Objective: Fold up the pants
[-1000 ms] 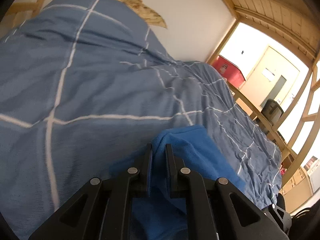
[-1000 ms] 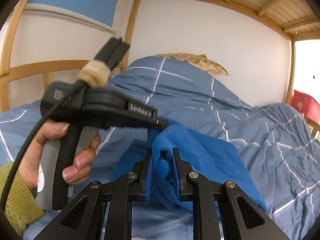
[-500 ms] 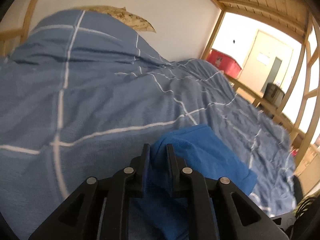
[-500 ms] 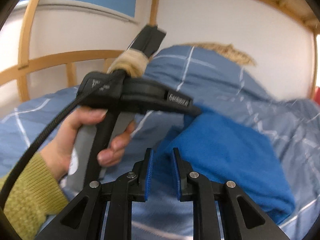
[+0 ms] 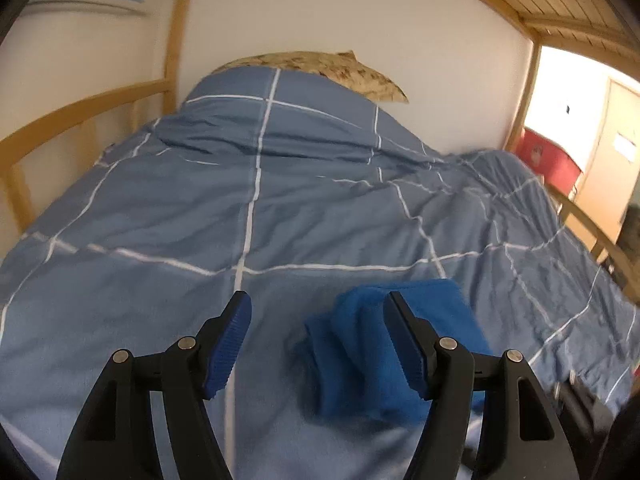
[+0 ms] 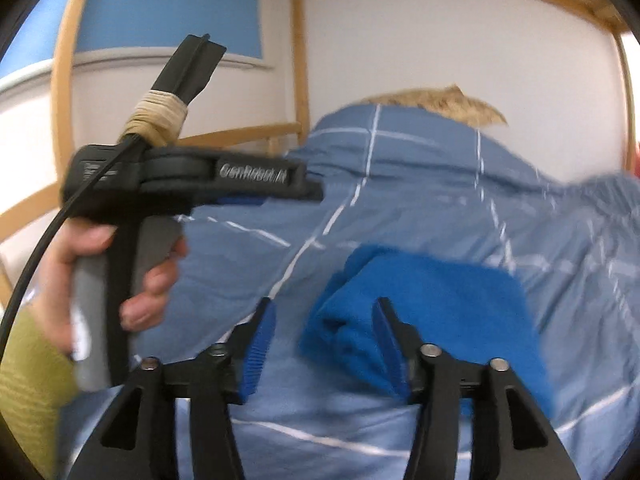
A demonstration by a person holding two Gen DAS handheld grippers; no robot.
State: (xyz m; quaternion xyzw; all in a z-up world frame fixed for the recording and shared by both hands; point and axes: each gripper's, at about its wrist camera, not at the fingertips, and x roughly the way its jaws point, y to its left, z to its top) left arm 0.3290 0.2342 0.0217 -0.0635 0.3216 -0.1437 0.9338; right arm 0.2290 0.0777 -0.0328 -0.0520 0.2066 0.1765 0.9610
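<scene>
A: Pants [image 5: 384,356], bright blue and fleecy, lie folded into a thick bundle on the bed, on top of the duvet [image 5: 320,208]. From the left wrist view the bundle sits low and right of centre, partly behind the right finger of the left tool [image 5: 316,340].

B: And that tool, is it pinching anything?

A: No. Its fingers [image 5: 230,340] are spread wide, blue ribbed pads facing each other, with only duvet and the bundle's edge seen between them. I cannot tell whether the right finger touches the cloth or merely stands in front of it.

B: What about the other side?

A: The right tool [image 6: 322,344] is spread as well, nothing held. The pants [image 6: 436,308] lie just beyond it, their rolled edge showing between its fingers and the rest stretching off to the right.

B: Who is holding what?

A: In the right wrist view, the left hand [image 6: 132,276] wraps the grey handle of the left tool [image 6: 280,192], seen from the side, above the duvet [image 6: 400,184] and left of the pants. A black cable runs down from it past a green sleeve [image 6: 28,396].

B: Farther back?

A: The duvet, blue with white grid lines, rises to a hump. A tan patterned pillow [image 5: 332,68] peeks over it against the white wall [image 5: 360,20]. A wooden bed frame [image 5: 80,108] runs along the left, and a red object [image 5: 556,160] stands near the bright doorway at far right.
</scene>
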